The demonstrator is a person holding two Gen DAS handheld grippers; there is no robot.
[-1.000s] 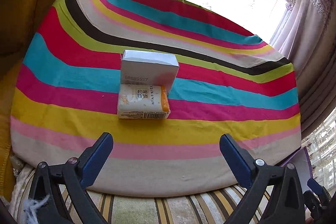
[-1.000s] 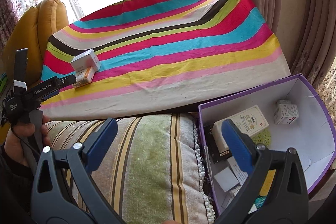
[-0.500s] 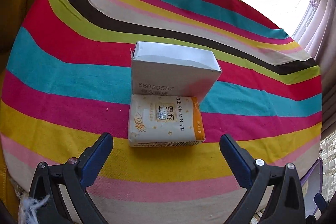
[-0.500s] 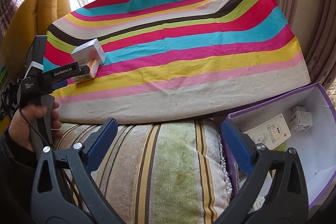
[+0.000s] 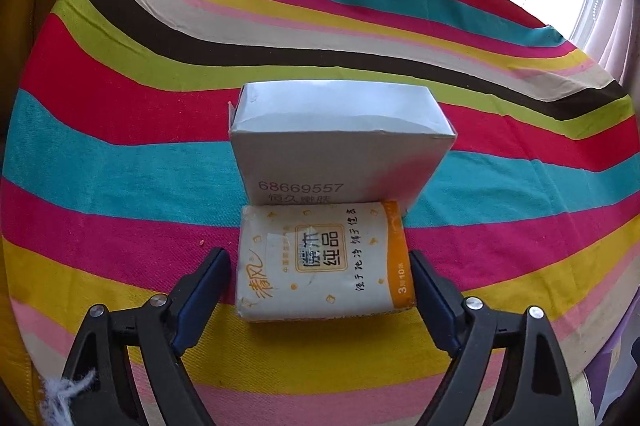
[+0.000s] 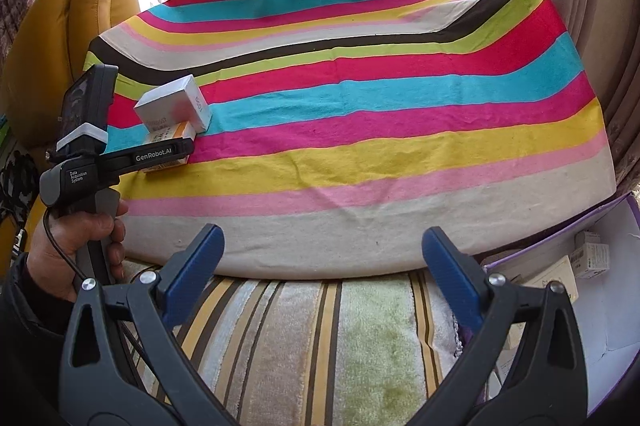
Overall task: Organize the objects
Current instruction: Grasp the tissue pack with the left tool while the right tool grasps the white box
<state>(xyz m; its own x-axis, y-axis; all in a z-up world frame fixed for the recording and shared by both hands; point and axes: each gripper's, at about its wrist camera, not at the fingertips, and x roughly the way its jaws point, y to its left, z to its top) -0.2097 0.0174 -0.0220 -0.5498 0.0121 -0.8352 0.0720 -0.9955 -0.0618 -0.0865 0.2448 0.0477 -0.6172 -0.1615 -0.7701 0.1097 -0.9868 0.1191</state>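
A cream and orange tissue pack [image 5: 324, 260] lies on the striped cloth [image 5: 120, 162], pressed against a white box [image 5: 336, 142] printed 68669557 behind it. My left gripper [image 5: 320, 262] is open, its blue fingers on either side of the pack's near half, close to its sides. In the right wrist view the left gripper body [image 6: 160, 156] covers part of the pack [image 6: 170, 136], with the white box [image 6: 174, 104] just beyond. My right gripper [image 6: 322, 246] is open and empty over the cloth's near edge.
A purple-edged white box [image 6: 612, 310] at the right holds several small cartons. A striped towel-covered cushion [image 6: 320, 346] lies in front of the cloth. A yellow sofa cushion [image 6: 60, 38] stands at the left. Curtains hang at the right.
My left gripper moved forward and down until its fingers straddle the tissue pack. My right gripper swung left, away from the purple box.
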